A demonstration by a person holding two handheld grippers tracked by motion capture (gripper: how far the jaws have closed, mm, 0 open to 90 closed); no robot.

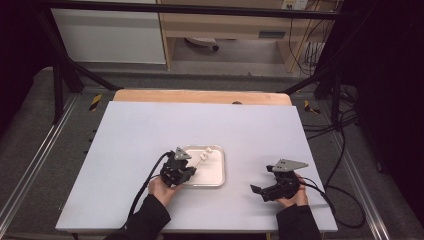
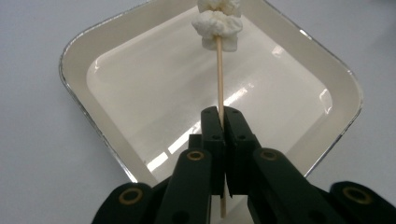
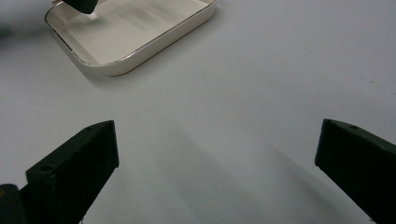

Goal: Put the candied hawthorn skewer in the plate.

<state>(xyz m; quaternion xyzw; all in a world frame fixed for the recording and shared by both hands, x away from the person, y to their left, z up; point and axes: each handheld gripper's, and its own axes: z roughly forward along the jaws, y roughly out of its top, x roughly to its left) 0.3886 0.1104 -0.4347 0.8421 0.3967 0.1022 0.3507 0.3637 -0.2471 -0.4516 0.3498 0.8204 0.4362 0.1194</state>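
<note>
While the left tongs pinch a thin wooden skewer of white marshmallows low on its stick — likely to keep the sweets clear — over the cream tray, the right tongs rest open above the white desk.

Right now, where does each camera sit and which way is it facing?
High view: above the person's side, looking forward and down on the white table; both sleeved forearms, left tool, right tool.
Left gripper view: on the left tool, looking along its shut jaws, clamped on a skewer with white marshmallows over the tray.
Right gripper view: on the right tool, jaws wide open, low over bare table, facing the tray.
Shared: all three see the tray.
</note>
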